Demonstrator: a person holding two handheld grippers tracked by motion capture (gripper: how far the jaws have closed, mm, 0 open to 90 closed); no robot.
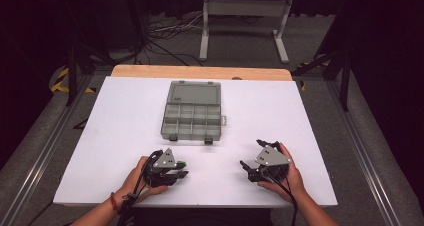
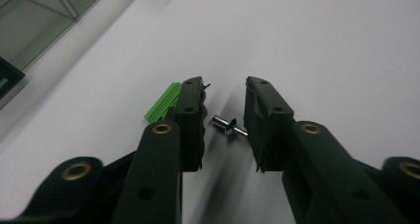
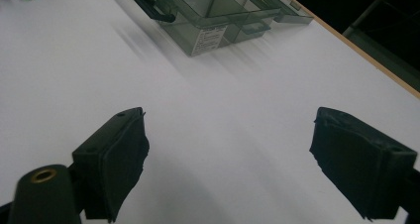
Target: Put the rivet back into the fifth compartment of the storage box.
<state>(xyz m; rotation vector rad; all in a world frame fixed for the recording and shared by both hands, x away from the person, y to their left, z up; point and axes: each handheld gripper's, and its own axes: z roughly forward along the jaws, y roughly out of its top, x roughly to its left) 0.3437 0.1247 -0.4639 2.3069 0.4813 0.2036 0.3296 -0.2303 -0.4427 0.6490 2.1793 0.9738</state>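
Observation:
A small silver rivet (image 2: 229,126) lies on the white table between the jaws of my left gripper (image 2: 225,92), which is open around it; its thin pin end points at the right jaw. A green ridged plastic piece (image 2: 163,102) lies just outside the left jaw and appears again as the green piece (image 1: 181,163) beside my left gripper (image 1: 181,169). My right gripper (image 1: 251,154) rests near the table's front right, and in its own view my right gripper (image 3: 228,159) is wide open over bare table.
A grey compartment box (image 1: 192,111) with its lid folded back sits at the table's centre, and the same box (image 3: 213,16) lies beyond the right jaws. The white table (image 1: 125,116) ends in a wooden back edge (image 1: 200,72). A metal stand (image 1: 245,21) is behind.

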